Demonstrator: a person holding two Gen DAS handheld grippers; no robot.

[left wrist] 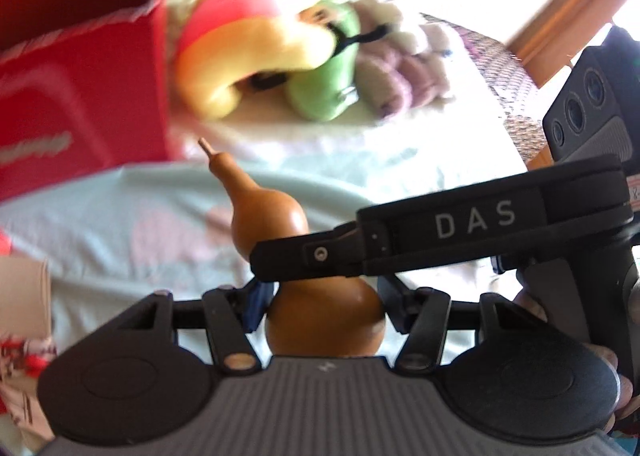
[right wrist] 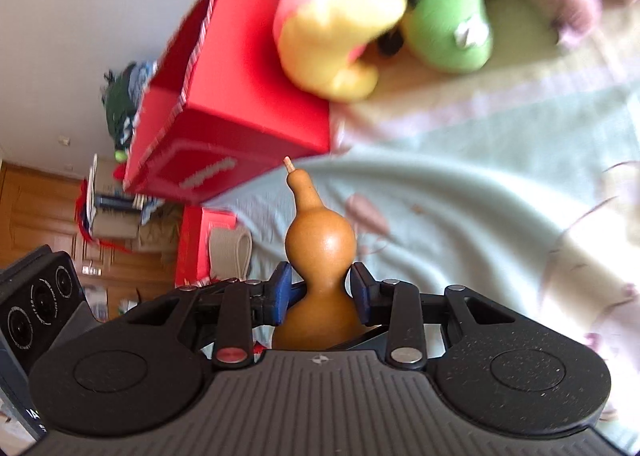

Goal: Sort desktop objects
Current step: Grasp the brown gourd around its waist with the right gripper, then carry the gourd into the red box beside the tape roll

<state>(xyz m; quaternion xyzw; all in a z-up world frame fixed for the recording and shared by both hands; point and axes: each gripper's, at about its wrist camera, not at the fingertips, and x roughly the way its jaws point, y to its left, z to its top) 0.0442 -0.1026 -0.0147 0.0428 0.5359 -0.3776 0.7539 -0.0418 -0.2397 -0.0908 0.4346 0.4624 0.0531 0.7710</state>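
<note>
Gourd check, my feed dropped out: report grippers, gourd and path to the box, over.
Right gripper clamped on gourd waist. Left gripper around its lower bulb. Red box open ahead, nothing between.

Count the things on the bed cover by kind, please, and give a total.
Brown dried gourd with a narrow neck: 1
Red cardboard box with an open top: 1
Plush toys: 3, a yellow one with a pink band, a green one and a mauve-and-cream one
Total: 5
</note>
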